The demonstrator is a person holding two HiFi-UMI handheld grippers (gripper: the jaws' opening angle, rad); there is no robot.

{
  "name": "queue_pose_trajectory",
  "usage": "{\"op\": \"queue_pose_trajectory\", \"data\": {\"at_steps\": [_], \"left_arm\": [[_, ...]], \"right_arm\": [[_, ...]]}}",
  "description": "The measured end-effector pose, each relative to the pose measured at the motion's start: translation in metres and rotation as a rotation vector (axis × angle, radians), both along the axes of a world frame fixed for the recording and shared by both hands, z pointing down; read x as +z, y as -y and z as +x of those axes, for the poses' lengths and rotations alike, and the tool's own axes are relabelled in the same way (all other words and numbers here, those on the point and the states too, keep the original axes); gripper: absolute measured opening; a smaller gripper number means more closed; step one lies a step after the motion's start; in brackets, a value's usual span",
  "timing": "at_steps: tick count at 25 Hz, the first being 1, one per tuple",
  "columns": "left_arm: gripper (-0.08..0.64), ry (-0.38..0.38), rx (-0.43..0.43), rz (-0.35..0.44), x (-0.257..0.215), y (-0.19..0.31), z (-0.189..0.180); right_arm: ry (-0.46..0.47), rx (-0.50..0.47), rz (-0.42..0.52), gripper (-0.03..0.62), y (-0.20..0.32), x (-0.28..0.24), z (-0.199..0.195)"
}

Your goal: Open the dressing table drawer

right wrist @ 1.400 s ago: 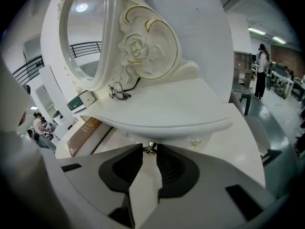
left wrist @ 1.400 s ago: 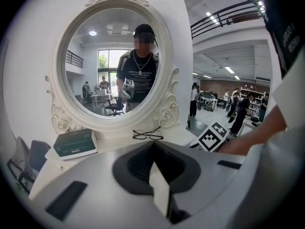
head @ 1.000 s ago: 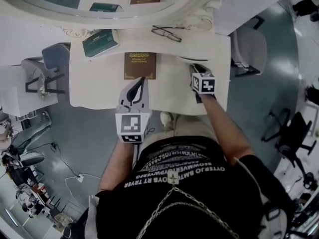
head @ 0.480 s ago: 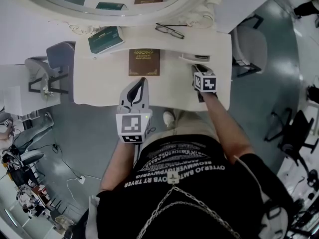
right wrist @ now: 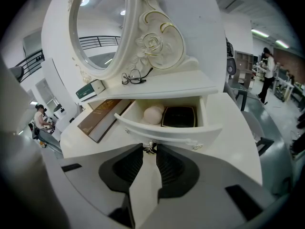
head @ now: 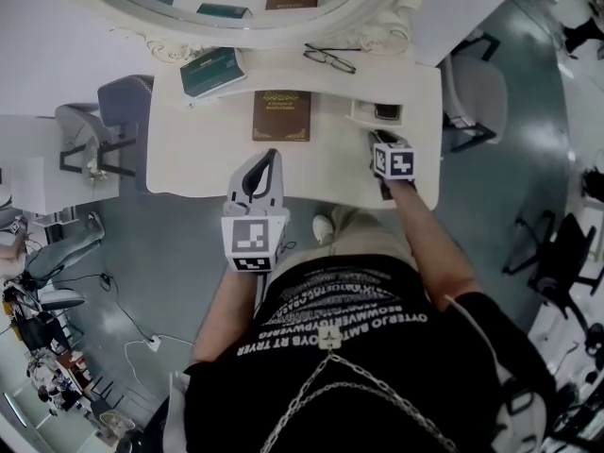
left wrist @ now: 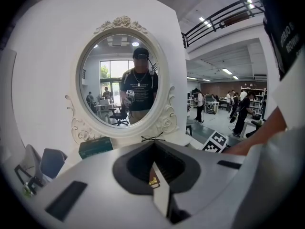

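The white dressing table (head: 198,159) has a small drawer (head: 376,114) at its right, pulled partly out. Seen from the right gripper view, the drawer (right wrist: 167,131) holds a white round thing (right wrist: 153,114) and a black box (right wrist: 179,116). My right gripper (right wrist: 150,149) is shut on the drawer's small metal knob (right wrist: 150,146); from the head view it (head: 378,138) sits just in front of the drawer. The left gripper (head: 273,155) hovers over the table's front middle, jaws together and empty, and points at the mirror (left wrist: 125,80).
A brown book (head: 281,115) lies mid-table, a green book (head: 211,71) at the back left, and glasses (head: 329,58) on the shelf under the mirror. A grey chair (head: 118,102) stands left of the table, a white one (head: 477,88) right.
The drawer has slid out toward me with the right gripper on its knob; the black box inside now shows. The left gripper stays over the table's front.
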State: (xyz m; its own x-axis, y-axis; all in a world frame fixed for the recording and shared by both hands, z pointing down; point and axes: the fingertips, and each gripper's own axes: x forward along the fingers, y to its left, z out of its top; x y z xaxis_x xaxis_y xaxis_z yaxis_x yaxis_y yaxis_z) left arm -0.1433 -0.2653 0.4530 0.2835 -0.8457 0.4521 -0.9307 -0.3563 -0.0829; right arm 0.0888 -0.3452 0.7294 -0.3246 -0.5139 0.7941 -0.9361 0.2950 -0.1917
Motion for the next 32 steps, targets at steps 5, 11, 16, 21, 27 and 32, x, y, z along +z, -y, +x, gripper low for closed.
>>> {"op": "queue_pose_trajectory", "data": {"at_steps": [5,11,16,21,27,32], "left_arm": [[0.003,0.001,0.005,0.003,-0.002,-0.01,0.002],[0.003,0.007,0.017,0.01,-0.005,-0.02,0.006],[0.003,0.013,0.033,0.029,-0.012,-0.025,0.01],[0.003,0.001,0.041,0.054,-0.02,-0.031,0.011],[0.003,-0.039,0.05,0.099,-0.038,-0.032,0.015],[0.003,-0.069,0.072,0.133,-0.051,-0.035,0.021]], "right_arm": [[-0.003,-0.009,0.0,0.086,-0.009,-0.002,0.001],[0.013,-0.011,0.031,0.087,-0.016,-0.004,0.0],[0.035,-0.001,0.06,0.128,-0.021,-0.008,0.002],[0.009,0.006,0.117,0.14,-0.04,-0.03,0.018],[-0.001,-0.014,0.269,0.068,-0.066,-0.095,0.032],[0.018,-0.03,0.362,0.003,-0.084,-0.144,0.034]]}}
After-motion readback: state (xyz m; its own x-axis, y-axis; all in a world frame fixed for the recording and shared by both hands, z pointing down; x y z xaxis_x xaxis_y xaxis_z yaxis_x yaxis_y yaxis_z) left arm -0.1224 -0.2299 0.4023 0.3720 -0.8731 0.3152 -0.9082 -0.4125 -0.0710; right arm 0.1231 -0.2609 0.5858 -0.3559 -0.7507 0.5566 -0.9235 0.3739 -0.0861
